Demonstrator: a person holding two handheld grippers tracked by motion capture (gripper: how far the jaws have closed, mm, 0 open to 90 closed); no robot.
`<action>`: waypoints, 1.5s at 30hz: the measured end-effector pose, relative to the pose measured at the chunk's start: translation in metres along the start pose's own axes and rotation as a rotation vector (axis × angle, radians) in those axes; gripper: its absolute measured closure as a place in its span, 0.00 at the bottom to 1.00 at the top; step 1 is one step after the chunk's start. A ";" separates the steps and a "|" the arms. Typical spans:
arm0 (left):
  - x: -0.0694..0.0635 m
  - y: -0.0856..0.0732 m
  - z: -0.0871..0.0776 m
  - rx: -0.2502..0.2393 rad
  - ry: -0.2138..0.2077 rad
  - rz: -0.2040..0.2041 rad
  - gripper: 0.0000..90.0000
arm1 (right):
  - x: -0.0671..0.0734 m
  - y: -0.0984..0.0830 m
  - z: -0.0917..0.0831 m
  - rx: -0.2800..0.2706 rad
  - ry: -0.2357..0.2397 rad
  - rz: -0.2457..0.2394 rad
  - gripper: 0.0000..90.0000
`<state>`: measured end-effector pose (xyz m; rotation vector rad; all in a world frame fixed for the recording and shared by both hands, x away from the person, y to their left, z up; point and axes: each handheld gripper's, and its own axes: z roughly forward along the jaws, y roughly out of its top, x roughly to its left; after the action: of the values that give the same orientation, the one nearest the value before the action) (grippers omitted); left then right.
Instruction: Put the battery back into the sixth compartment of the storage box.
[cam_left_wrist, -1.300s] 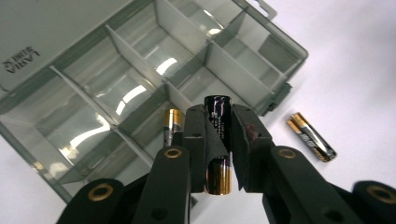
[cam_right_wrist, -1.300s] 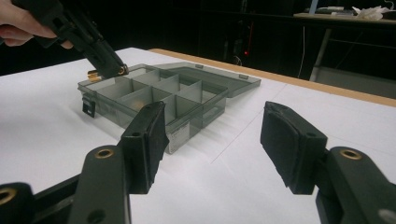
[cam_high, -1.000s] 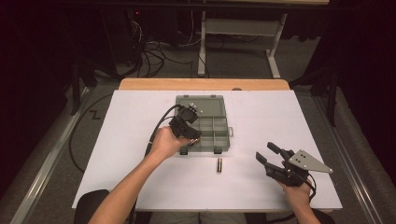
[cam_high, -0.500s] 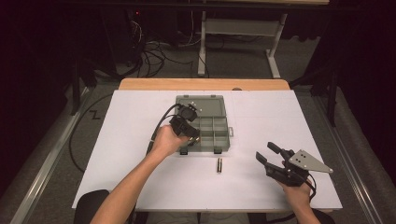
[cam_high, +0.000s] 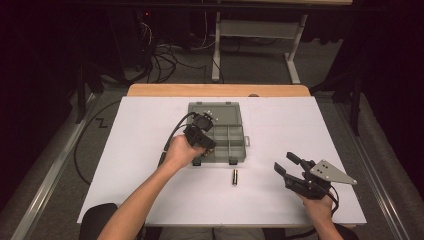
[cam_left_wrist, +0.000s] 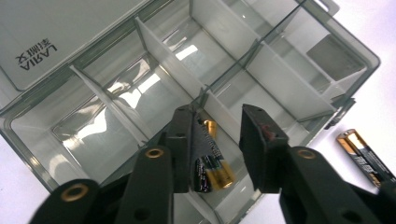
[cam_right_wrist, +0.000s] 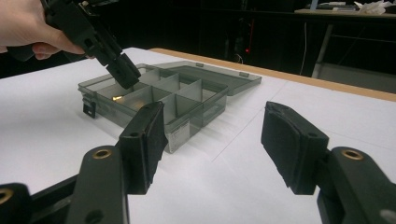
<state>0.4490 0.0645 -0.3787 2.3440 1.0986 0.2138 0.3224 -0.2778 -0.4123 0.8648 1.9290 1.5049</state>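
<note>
Item: battery (cam_left_wrist: 212, 161), small cylinder, black and gold casing. Judged light, rigid and smooth (likely to roll or slip); best taken across its middle, pads square to the long axis.

Location: between the jaws of the left hand-held gripper (cam_left_wrist: 217, 149), leaning against the left pad and clear of the right one, its lower end down in a near compartment of the organiser box (cam_left_wrist: 299, 60).

Left hand-held gripper: jaws have just been opening and stand partly apart, no longer pressing on the battery.

Second battery (cam_high: 234, 177): flat on the white worktop (cam_high: 150, 125), just outside the box wall, to the right of the left hand-held gripper's jaws.

Right hand-held gripper (cam_right_wrist: 212, 147): jaws wide apart and empty, low over the worktop, well apart from the box beyond it; the box lid lies flat open on the far side.
</note>
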 end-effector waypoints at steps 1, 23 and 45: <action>-0.001 -0.001 -0.001 0.000 0.004 0.003 0.69 | 0.000 0.000 0.000 -0.002 0.000 -0.001 0.46; -0.013 -0.017 -0.012 -0.043 -0.014 0.017 0.54 | 0.000 0.000 0.001 -0.002 0.000 -0.005 0.47; -0.028 -0.025 -0.016 -0.069 -0.040 0.003 0.53 | 0.000 0.000 0.000 -0.003 0.000 -0.012 0.47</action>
<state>0.4080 0.0632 -0.3760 2.2787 1.0523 0.2016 0.3225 -0.2771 -0.4122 0.8504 1.9288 1.5004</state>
